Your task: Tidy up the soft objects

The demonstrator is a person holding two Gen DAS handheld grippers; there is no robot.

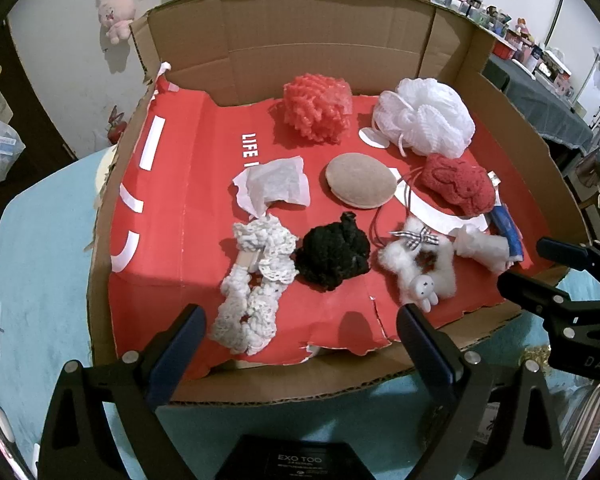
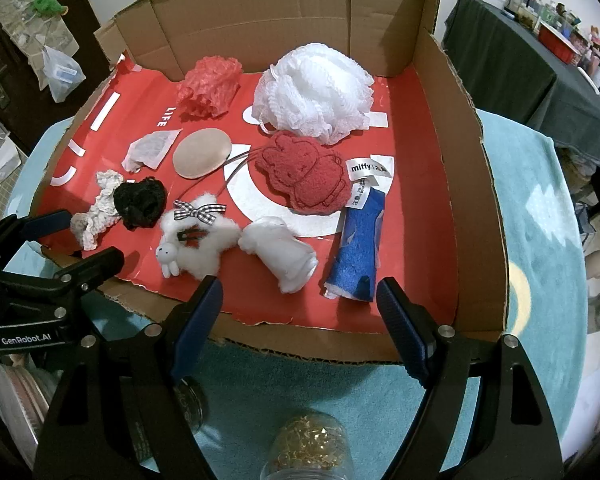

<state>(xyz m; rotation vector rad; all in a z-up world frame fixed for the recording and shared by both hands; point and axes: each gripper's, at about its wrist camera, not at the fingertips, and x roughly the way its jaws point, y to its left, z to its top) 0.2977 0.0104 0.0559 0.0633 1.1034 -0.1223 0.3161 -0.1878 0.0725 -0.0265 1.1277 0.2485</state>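
An open cardboard box with a red liner holds several soft items. At the back sit a coral bath pouf and a white bath pouf. In the middle lie a beige round puff and a red fluffy rabbit pad. Along the front lie a lace scrunchie, a black scrunchie, a white furry rabbit clip, a white plush and a blue felt roll. My left gripper hovers open over the box's front edge. My right gripper is open beside it, holding nothing.
The box rests on a teal cloth. A jar of gold beads and a glass jar stand just below the right gripper, with stacked plates to the left. A crumpled white mesh bag lies in the box.
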